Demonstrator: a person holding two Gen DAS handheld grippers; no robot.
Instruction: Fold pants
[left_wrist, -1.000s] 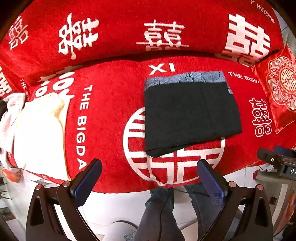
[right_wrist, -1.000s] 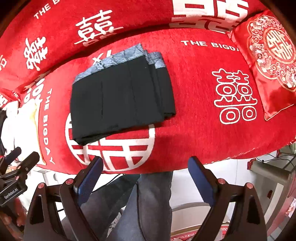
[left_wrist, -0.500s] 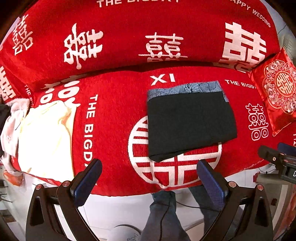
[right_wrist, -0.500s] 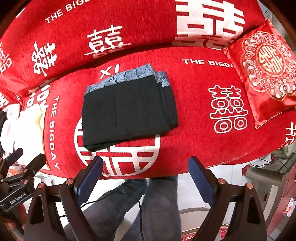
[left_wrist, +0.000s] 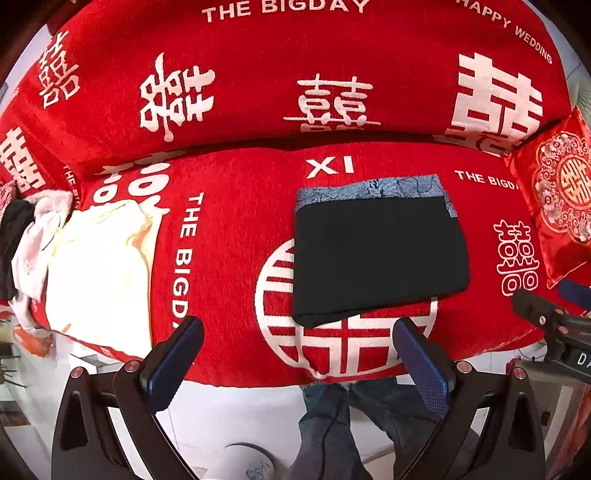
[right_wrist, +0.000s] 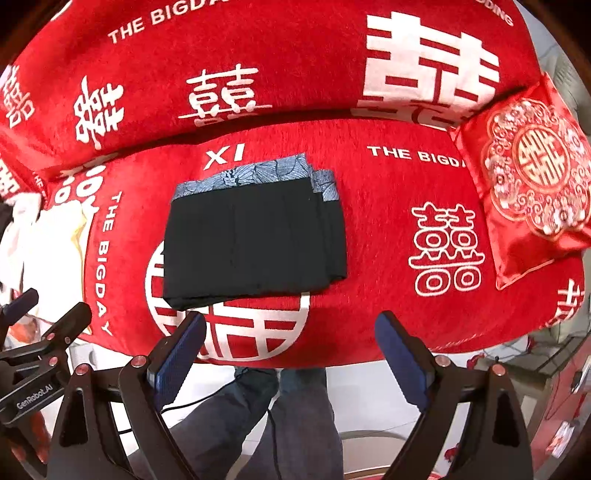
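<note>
The pants (left_wrist: 376, 251) lie folded on the sofa (left_wrist: 229, 229) — both grippers' jaws released, best withdrawn without brushing them.

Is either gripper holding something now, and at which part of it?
Nothing is held. The left gripper and right gripper are open, apart from the folded pants on the sofa.

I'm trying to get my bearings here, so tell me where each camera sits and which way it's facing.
Left wrist: on the left gripper, off the sofa's front edge, facing the folded black pants; shows its open fingers, the person's jeans and the right gripper.
Right wrist: on the right gripper, facing the pants from further right; shows its open fingers, jeans and the left gripper.
Shared: pants, red sofa cover, embroidered cushion.
</note>
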